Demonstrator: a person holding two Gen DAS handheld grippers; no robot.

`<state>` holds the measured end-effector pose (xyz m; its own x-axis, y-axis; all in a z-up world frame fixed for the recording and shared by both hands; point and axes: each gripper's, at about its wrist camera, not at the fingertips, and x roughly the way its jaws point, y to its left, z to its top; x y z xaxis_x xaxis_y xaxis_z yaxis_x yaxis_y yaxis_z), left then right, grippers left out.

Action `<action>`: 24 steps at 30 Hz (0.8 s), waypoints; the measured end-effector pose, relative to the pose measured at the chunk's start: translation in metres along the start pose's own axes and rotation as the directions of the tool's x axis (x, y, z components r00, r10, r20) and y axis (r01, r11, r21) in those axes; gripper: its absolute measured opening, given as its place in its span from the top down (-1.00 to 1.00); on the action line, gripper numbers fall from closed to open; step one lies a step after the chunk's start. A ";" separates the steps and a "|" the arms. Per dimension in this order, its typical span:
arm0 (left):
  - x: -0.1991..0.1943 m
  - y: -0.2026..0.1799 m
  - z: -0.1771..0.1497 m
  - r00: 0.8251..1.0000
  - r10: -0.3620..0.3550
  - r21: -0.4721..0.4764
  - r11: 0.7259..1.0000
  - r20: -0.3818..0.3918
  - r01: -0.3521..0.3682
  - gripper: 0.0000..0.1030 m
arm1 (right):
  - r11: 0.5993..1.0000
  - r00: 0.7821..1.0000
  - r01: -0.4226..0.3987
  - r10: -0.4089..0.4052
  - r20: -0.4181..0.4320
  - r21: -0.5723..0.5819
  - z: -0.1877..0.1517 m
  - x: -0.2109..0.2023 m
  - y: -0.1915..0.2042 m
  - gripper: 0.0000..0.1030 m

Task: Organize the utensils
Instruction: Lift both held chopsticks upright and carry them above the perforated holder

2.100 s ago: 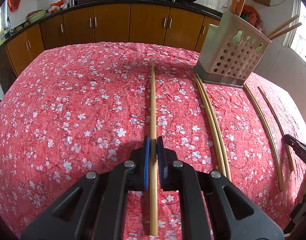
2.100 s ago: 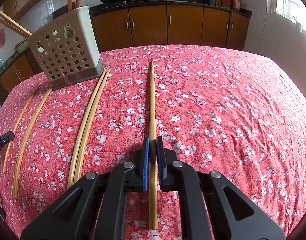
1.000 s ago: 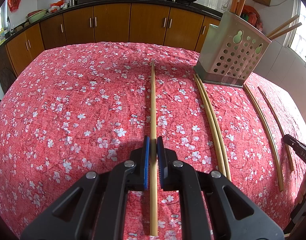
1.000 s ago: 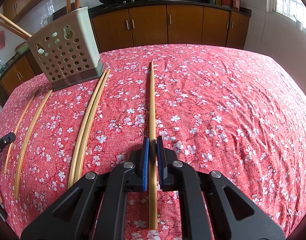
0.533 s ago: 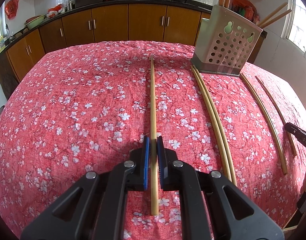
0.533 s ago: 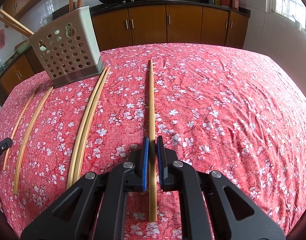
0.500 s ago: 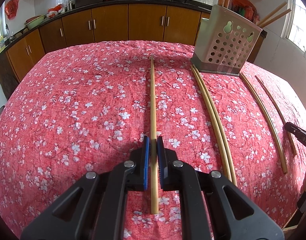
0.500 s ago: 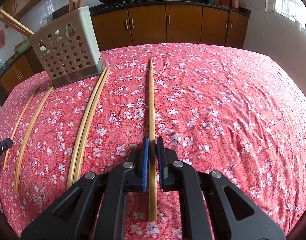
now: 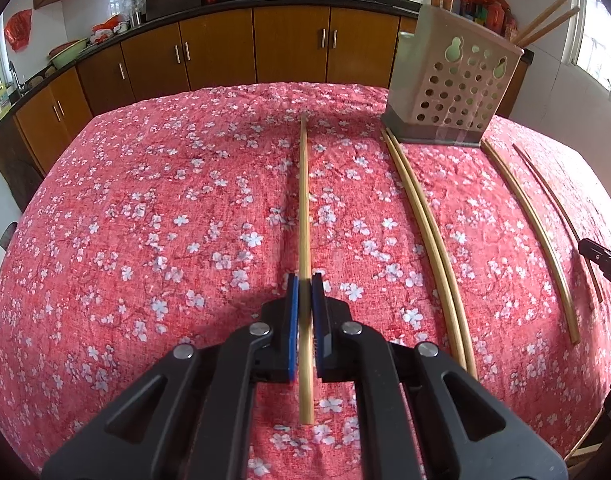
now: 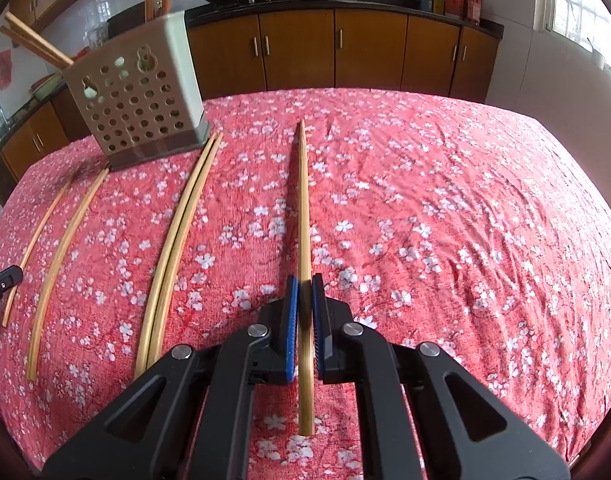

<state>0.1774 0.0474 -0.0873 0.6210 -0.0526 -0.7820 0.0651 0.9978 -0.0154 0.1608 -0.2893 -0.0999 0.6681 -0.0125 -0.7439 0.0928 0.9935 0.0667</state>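
My left gripper (image 9: 304,280) is shut on a bamboo chopstick (image 9: 304,200) that points away from me, lifted off the red floral tablecloth (image 9: 165,200). My right gripper (image 10: 304,280) is shut on another bamboo chopstick (image 10: 303,200), also lifted and pointing forward. A perforated utensil holder (image 9: 453,88) with several chopsticks in it stands at the far side; it also shows in the right wrist view (image 10: 135,108). A pair of chopsticks (image 9: 425,224) lies in front of the holder, also seen in the right wrist view (image 10: 177,232).
Two more loose chopsticks (image 9: 529,232) lie beyond the holder, also in the right wrist view (image 10: 61,256). The other gripper's tip shows at the right edge (image 9: 603,256) and at the left edge (image 10: 1,280). Wooden cabinets (image 9: 289,48) stand behind the table.
Both grippers have risen with their chopsticks, so the table looks farther below. The chopsticks on the cloth and the holder have not moved.
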 end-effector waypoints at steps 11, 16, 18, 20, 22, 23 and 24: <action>-0.087 0.009 0.037 0.970 -0.042 -0.026 0.998 0.240 0.049 0.85 | 0.998 0.959 -0.036 0.022 0.281 0.045 0.040 -0.090 -0.015 0.85; -0.121 0.017 0.051 0.941 -0.055 -0.070 0.994 0.335 0.083 0.85 | 0.997 0.939 -0.050 0.029 0.344 0.054 0.045 -0.106 -0.021 0.85; -0.130 0.019 0.055 0.931 -0.058 -0.079 0.993 0.361 0.093 0.85 | 0.997 0.934 -0.054 0.030 0.356 0.057 0.046 -0.107 -0.021 0.85; -0.136 0.020 0.059 0.923 -0.058 -0.077 0.993 0.379 0.094 0.85 | 0.997 0.932 -0.056 0.032 0.362 0.056 0.048 -0.109 -0.023 0.85; -0.139 0.020 0.062 0.919 -0.057 -0.070 0.993 0.391 0.092 0.86 | 0.997 0.928 -0.052 0.027 0.373 0.056 0.051 -0.110 -0.021 0.85; -0.141 0.019 0.065 0.917 -0.061 -0.065 0.994 0.394 0.094 0.86 | 0.997 0.925 -0.055 0.030 0.379 0.055 0.054 -0.112 -0.020 0.85; -0.144 0.017 0.067 0.915 -0.070 -0.058 0.993 0.397 0.101 0.86 | 0.996 0.922 -0.063 0.037 0.386 0.055 0.056 -0.115 -0.020 0.85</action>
<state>0.1419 0.0694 0.0669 0.8738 -0.1346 -0.4673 0.0824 0.9880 -0.1305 0.1239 -0.3137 0.0213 0.9042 -0.0185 -0.4268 0.0908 0.9845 0.1499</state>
